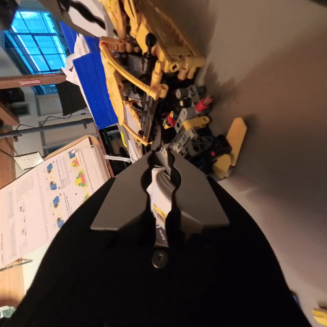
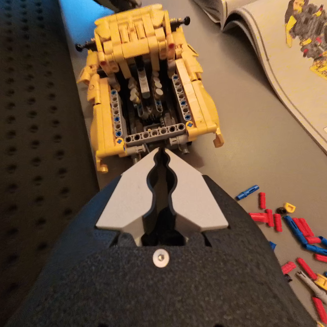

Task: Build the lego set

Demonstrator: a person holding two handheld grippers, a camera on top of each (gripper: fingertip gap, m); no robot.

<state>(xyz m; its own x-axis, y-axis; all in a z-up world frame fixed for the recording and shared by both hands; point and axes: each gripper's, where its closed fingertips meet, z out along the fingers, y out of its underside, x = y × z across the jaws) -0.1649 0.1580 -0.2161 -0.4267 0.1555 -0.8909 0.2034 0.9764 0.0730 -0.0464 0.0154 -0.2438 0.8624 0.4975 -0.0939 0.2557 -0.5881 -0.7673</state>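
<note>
A yellow Lego vehicle model (image 2: 150,79) with grey beams and an open middle stands on the grey table. My right gripper (image 2: 161,150) is shut, its tips against the grey parts at the model's near end; I cannot see anything held. In the tilted left wrist view the model (image 1: 134,70) lies ahead, beside a grey, black and yellow sub-assembly (image 1: 191,127). My left gripper (image 1: 161,152) is nearly closed, with a dark grey piece (image 1: 163,153) between its tips at the edge of that cluster.
Loose red and blue pins (image 2: 300,228) lie at the right. An open instruction booklet (image 2: 283,70) lies at the far right. A dark perforated panel (image 2: 31,123) runs along the left. A printed sheet (image 1: 49,194) and a blue bin (image 1: 92,85) stand behind. One gripper's finger ends stand about 20 cm off the other's. Between my right fingertips and the dark perforated panel (image 2: 31,123) there is roughly 15 cm.
</note>
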